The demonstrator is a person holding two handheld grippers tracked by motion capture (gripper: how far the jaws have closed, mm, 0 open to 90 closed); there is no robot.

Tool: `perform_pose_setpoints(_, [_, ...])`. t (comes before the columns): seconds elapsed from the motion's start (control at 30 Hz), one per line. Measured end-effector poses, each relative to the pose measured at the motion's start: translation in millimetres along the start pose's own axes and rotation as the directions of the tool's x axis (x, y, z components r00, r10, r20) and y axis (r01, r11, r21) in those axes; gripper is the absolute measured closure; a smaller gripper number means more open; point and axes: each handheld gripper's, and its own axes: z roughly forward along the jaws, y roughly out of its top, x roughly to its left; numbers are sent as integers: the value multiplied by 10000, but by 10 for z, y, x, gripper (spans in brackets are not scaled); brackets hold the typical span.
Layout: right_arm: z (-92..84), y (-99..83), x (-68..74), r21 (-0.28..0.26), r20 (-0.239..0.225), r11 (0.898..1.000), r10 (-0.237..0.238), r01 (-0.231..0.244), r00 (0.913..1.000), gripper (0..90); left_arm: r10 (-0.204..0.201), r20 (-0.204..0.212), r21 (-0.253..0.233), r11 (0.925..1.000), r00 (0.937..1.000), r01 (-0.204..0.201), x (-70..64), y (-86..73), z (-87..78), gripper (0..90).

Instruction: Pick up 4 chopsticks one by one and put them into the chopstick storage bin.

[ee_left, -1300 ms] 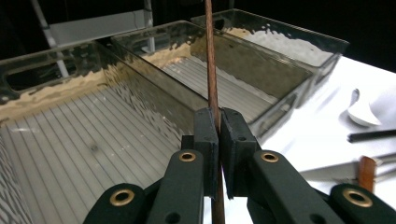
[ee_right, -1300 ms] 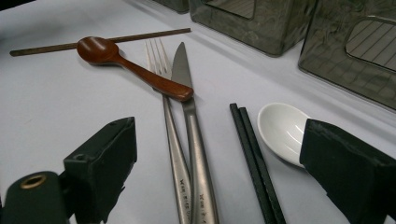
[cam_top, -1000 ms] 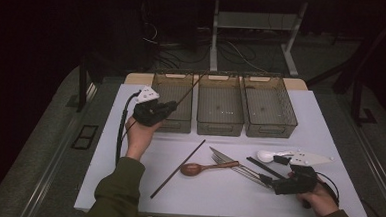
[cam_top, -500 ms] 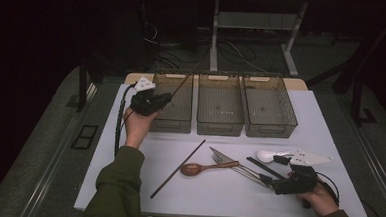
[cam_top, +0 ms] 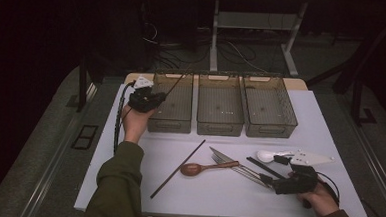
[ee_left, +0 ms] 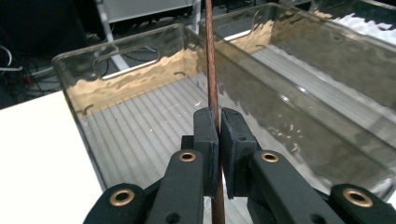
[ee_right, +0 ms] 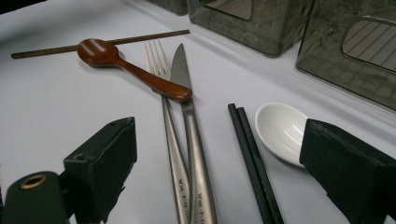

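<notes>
Fork marking: on my right gripper view I see small stamped characters near the bottom of the handle of the slim steel fork [ee_right: 176, 163], too small and blurred for me to read.
Knife marking: the steel table knife [ee_right: 194, 154], lying just right of that fork and touching it, carries a similar tiny stamp low on its handle, unreadable too.
Elsewhere: I find no legible label, brand, number or sign.

The surface [cam_top: 216, 200] is plain white. Three bins [cam_top: 220, 106] are smoky clear with ribbed floors. The held chopstick [ee_left: 211, 70] is reddish brown, the spoon [ee_right: 122, 65] glossy brown, fork [ee_right: 169, 126] and knife [ee_right: 189, 121] silver, paired chopsticks [ee_right: 252, 158] black, scoop [ee_right: 279, 130] white, fingers [ee_left: 205, 135] black.
</notes>
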Motion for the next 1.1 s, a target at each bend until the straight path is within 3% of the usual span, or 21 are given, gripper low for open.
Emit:
perform_pose_setpoints(0.53, [-1, -1, -2, -20, 7, 10000, -11, 11, 10000, 108, -261, -286, 679, 9973, 9992, 280, 52, -63, 64, 834])
perform_pose_setpoints(0.77, [-2, 0, -3, -24, 12, 10000, -8, 9, 10000, 108, -310, -541, 366, 9988, 9981, 331, 31, -33, 38, 656])
perform_pose_setpoints(1.1, [-4, -1, -5, -22, 50, 10000, -2, 2, 10000, 108, -200, 65, 189, 9996, 9998, 198, -108, 46, -87, 495])
